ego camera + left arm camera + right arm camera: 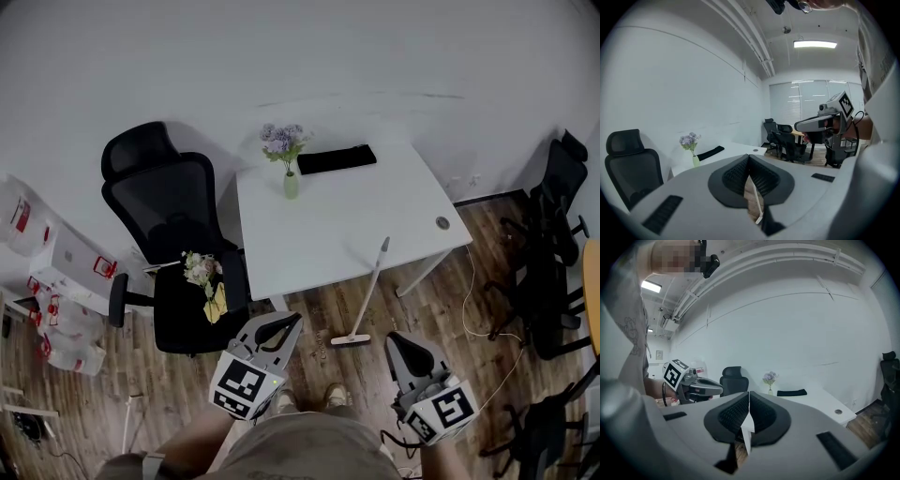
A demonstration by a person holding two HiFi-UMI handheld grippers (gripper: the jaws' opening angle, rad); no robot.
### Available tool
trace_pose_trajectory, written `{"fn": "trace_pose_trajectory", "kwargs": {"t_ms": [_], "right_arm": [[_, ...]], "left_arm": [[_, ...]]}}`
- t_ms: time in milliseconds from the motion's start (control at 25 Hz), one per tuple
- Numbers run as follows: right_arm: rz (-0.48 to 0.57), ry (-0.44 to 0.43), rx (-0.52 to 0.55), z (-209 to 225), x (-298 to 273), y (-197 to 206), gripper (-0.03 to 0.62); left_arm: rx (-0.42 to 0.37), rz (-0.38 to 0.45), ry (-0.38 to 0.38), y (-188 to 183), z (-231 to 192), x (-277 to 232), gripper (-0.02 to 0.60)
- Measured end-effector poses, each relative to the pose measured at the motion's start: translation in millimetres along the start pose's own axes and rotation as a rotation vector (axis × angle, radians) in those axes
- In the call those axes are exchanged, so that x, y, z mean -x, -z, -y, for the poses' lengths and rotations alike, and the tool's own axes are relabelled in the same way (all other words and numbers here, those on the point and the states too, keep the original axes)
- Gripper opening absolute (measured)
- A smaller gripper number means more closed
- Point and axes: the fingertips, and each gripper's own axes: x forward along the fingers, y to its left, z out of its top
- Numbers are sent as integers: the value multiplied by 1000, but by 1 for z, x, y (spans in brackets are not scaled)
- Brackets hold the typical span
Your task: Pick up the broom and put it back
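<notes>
No word, brand or number can be read; the cubes on the left gripper (284, 323) and the right gripper (400, 342) bear only black-and-white square patterns; the white boxes (73, 264) by the wall carry red print too small to read.

White worktop (375, 234) on wood floor (309, 314)
The worktop carries a vase of flowers (291, 178) and a flat black pad (336, 158) near its far edge, and has a round cable port (442, 223) at its right corner. The broom (367, 298) stands head-down on the floor, its handle leaning against the worktop's near edge.
</notes>
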Motion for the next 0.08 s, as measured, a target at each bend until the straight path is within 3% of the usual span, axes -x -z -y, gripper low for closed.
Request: {"fn": "trace_pose_trajectory", "kwargs": {"t_ms": [80], "right_arm": [[8,9,1,1,1,-3,32]], "left_arm": [[1,-1,1,0,0,1,15]]}}
